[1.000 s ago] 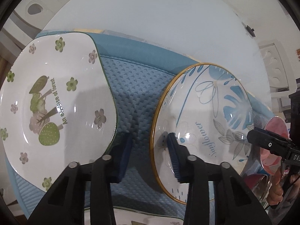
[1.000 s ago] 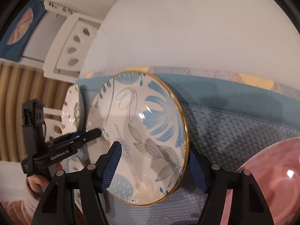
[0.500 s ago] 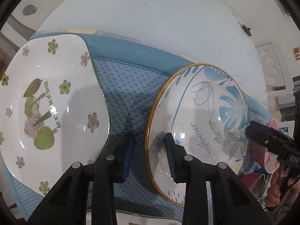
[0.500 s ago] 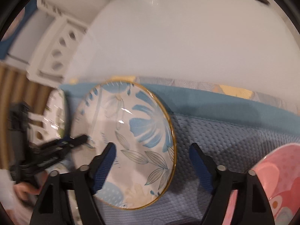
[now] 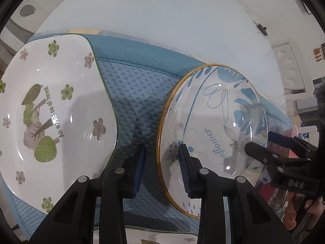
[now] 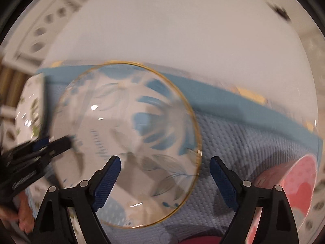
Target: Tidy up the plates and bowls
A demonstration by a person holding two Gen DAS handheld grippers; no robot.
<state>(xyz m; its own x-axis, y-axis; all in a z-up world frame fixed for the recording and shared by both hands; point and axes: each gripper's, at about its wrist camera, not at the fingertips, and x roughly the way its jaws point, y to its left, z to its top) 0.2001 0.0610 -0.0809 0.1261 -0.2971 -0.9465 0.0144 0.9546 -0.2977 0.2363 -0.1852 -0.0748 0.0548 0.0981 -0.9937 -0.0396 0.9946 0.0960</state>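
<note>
Table [image 5: 162, 30], white and round, carries a blue quilted mat [image 5: 138, 101]. A white square forest-print plate [image 5: 61, 111] lies on its left, apparently unstacked. The left claw [image 5: 161, 169] narrowly pinches the gold-rimmed blue-flowered round plate [image 5: 213, 122], centre. The right claw [image 6: 165, 168], its jaws just opening wide, straddles that plate's edge untouched. The pink bowl [image 6: 300, 183] waits at right.

We take this for a home dining spot: a round white counter [image 5: 162, 26] carries a blue quilted drying mat [image 5: 134, 101] laid with household crockery. On it we see a white plate with a forest print [image 5: 50, 111], a gold-rimmed plate with blue leaves [image 5: 213, 126] and a pink dish [image 6: 298, 183]. White chairs with oval cut-outs in their backs [image 5: 292, 69] stand around the counter, and we make out wooden slats [image 6: 10, 87] at the left edge of the right wrist view
</note>
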